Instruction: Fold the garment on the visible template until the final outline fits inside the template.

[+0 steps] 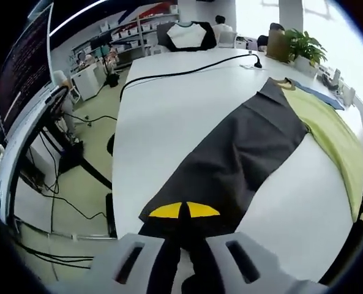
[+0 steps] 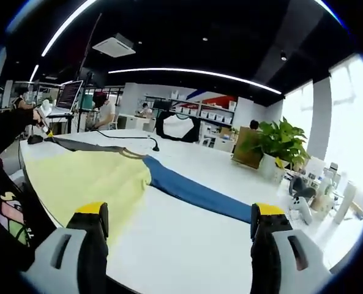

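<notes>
The left claw (image 1: 184,211) pinches one end of a dark garment (image 1: 242,150) stretched across the white bench (image 1: 163,116), beside a yellow-green cloth (image 1: 331,135). The right claw (image 2: 180,214) hangs spread above the bench, holding nothing.

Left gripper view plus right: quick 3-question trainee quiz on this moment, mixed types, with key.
1. True or false: the left gripper is shut on the dark garment.
2. The right gripper is: A) open, B) shut on the blue cloth, C) shut on a cable.
3. Fill in: beside the dark garment on the white table lies a ____ cloth.

Key: 1 true; 2 A; 3 yellow-green.
</notes>
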A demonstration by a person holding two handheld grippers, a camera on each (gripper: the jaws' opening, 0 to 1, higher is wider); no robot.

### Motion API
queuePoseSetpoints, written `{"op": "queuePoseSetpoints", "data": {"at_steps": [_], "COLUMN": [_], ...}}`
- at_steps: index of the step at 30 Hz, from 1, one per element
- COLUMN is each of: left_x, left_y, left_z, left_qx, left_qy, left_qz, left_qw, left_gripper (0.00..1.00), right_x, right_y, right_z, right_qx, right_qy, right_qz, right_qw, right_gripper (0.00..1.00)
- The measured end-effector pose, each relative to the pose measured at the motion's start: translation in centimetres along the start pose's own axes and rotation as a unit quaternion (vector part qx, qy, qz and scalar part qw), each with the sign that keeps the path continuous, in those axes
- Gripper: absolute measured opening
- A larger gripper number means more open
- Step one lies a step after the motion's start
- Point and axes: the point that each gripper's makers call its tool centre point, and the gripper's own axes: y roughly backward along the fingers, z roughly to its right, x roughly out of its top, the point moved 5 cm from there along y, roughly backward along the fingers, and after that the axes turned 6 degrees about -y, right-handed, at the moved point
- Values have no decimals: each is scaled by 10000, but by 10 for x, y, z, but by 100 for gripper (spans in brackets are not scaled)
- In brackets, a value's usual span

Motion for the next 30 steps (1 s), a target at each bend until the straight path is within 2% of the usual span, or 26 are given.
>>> {"op": "queuePoseSetpoints", "data": {"at_steps": [10,12,13,20,22,23,25,26,28,30], "left_x": [-1,-2,-1,-4,-5,-5,-7,-6,0,-2], "left_y": [0,0,-1,-1,0,0,2,4,11,19], "left_z": [-7,-12,-11,-12,-12,-12,-10,-9,-10,-3], "left_qx": [166,428,457,436,481,546,637,769,995,1049], "left_qy": [-195,-462,-584,-316,-222,-24,120,6,-208,-270], "left_qz": [-43,-29,41,152,242,309,336,442,888,1065], "left_qw": [9997,9980,9972,9984,9983,9980,9973,9961,9909,9884], "left_gripper": [1,1,1,1,1,1,2,5,13,21], "right_x": [-1,-2,-2,0,1,1,1,2,4,8], "right_y": [-1,0,-1,1,1,1,1,0,1,3], "right_z": [1,1,1,1,2,2,3,3,3,5], "right_qx": [-27,-20,-20,-36,-56,-64,-73,-82,-89,-129], "right_qy": [-20,-29,-35,8,7,4,8,11,35,80], "right_qz": [-34,-34,-38,-9,-4,-8,-18,-16,-1,35], "right_qw": [10000,10000,10000,10000,10000,10000,10000,10000,10000,9999], "right_gripper": [100,100,100,100,100,100,100,100,100,100]}}
